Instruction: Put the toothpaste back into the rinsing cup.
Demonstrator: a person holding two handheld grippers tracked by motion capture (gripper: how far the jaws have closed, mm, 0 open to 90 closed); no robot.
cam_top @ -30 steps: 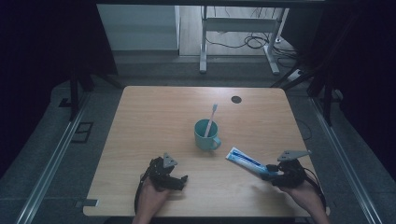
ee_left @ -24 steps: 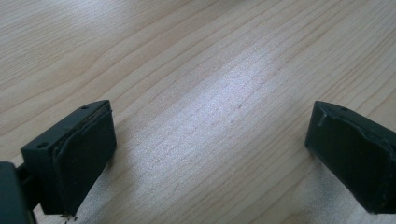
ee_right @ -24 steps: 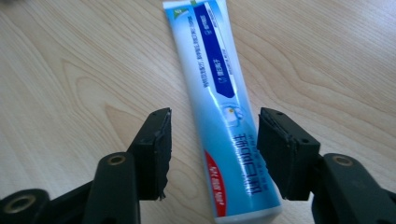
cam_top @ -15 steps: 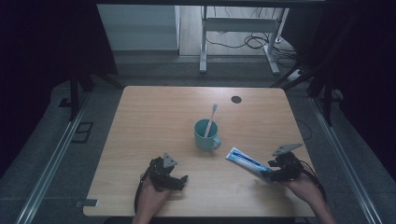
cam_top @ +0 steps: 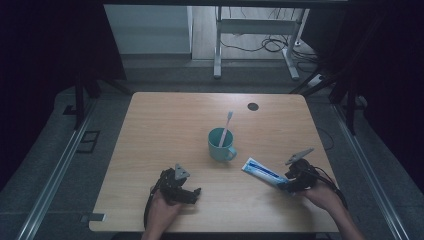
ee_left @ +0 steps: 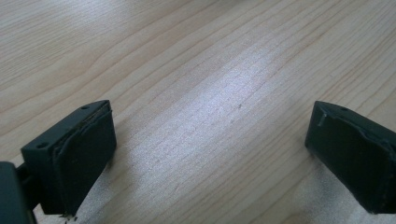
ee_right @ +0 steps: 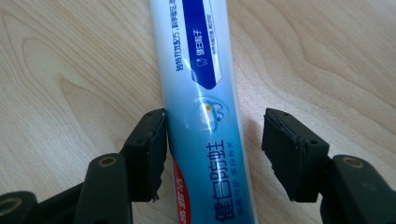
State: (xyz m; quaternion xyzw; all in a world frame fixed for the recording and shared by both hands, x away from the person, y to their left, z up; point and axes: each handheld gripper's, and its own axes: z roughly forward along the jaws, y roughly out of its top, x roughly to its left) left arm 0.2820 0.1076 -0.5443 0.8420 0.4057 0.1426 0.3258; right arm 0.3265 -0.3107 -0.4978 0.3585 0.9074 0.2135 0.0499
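A blue-and-white toothpaste tube point(cam_top: 262, 171) lies flat on the wooden table point(cam_top: 165, 125), right of the middle. In the right gripper view the toothpaste tube point(ee_right: 201, 88) runs up between the jaws. My right gripper point(ee_right: 215, 140) is open around its near end: the left jaw touches the tube and the right jaw stands a little off it. In the high view my right gripper point(cam_top: 287, 182) sits at that end of the tube. My left gripper point(cam_top: 195, 193) rests low at the front left, open, with bare wood between the jaws of my left gripper point(ee_left: 210, 140).
A teal mug point(cam_top: 220, 145) stands mid-table with a white toothbrush point(cam_top: 227, 124) leaning in it, just left of the tube's far end. A small black disc point(cam_top: 253, 106) lies near the table's far edge. Dark floor, rails and table legs surround the table.
My right gripper has moved forward and left along the table, and its jaws now straddle the tube's near end. The left gripper, mug and tube have not moved.
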